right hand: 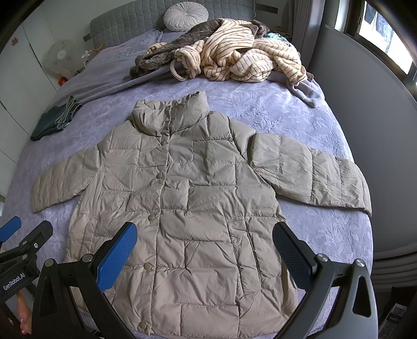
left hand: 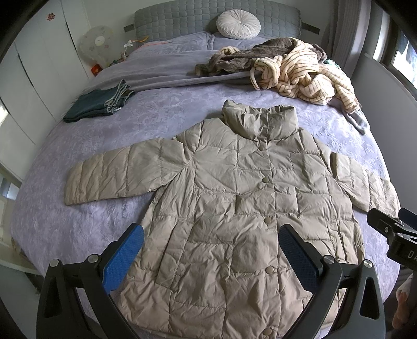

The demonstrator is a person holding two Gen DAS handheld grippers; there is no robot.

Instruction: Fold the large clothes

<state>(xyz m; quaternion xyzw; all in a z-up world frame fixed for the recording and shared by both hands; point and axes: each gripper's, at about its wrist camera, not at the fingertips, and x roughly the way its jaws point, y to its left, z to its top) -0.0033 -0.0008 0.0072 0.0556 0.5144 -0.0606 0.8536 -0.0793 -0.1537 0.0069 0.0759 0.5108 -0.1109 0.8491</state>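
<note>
1. I have the beige quilted down jacket (left hand: pixel 234 208) spread flat, front up and snapped shut, on the lavender bedspread (left hand: pixel 78 213) near the foot edge of the bed, collar pointing toward the headboard (left hand: pixel 182 18).
2. Both sleeves lie stretched out sideways: the left sleeve (left hand: pixel 109 174) reaches toward the left edge of the bed, the right sleeve (right hand: pixel 320 172) toward the right edge.
3. My left gripper (left hand: pixel 211 250) hovers over the lower half of the jacket with its blue-padded fingers (left hand: pixel 125 258) spread wide and nothing between them.
4. My right gripper (right hand: pixel 204 250) hangs over the same lower part, a little further right, jaws likewise wide apart and empty.
5. Each gripper shows at the edge of the other's view, so they sit side by side at the foot edge.
6. A folded pair of dark jeans (left hand: pixel 96 104) rests near the left edge of the bed, well apart from the jacket.
7. A heap of cream striped fleece (right hand: pixel 242 54) and brown plush fabric (right hand: pixel 166 52) is piled toward the head-end right corner.
8. A round white cushion (left hand: pixel 238 24) leans against the grey quilted headboard.
</note>
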